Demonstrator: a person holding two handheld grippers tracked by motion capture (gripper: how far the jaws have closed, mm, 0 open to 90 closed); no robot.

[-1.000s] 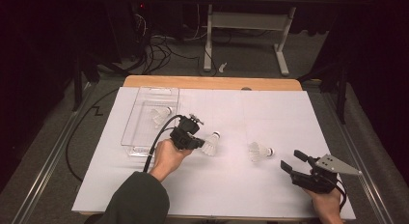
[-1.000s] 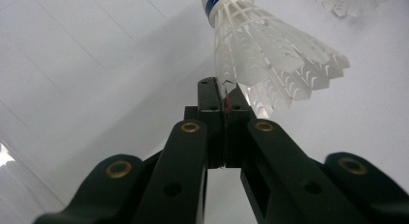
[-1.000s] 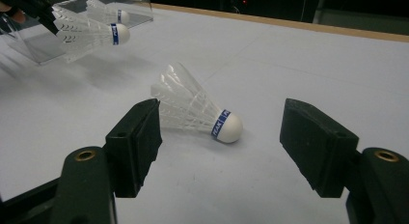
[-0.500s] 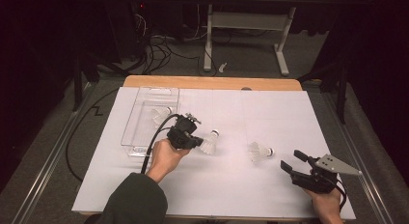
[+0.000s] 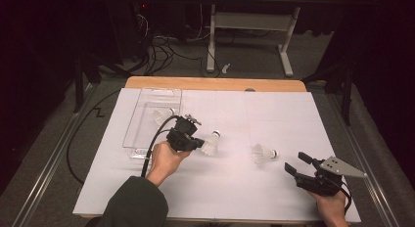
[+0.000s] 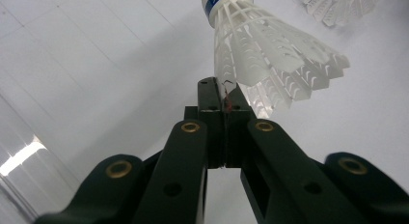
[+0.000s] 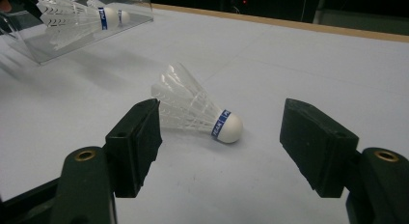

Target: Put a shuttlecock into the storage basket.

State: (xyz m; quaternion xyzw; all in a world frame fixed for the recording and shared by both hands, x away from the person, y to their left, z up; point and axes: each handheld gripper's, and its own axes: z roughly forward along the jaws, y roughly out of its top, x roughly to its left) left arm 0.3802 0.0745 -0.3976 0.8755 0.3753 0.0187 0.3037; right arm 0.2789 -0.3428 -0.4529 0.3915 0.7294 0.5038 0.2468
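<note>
My left gripper (image 5: 197,143) is held just above the white sheet, to the right of a clear plastic box (image 5: 142,139). In the left gripper view its jaws (image 6: 222,91) are shut on the skirt rim of a white shuttlecock (image 6: 270,55), whose blue-banded cork points away. A second shuttlecock (image 5: 264,153) lies on its side at centre right. My right gripper (image 5: 296,162) stands open near the front right edge, aimed at it. In the right gripper view that shuttlecock (image 7: 197,110) lies beyond the wide-apart jaws, touching neither. A third shuttlecock (image 5: 161,115) rests inside the box.
A white sheet (image 5: 244,197) covers the table, and a wooden strip (image 5: 215,83) shows at its far edge. A black cable (image 5: 156,134) loops from the left gripper over the box's corner. Dark floor, cables and a desk frame lie beyond.
My left gripper, still holding the shuttlecock, has drifted slightly left toward the box. The right gripper and the shuttlecock on the table have not moved.
</note>
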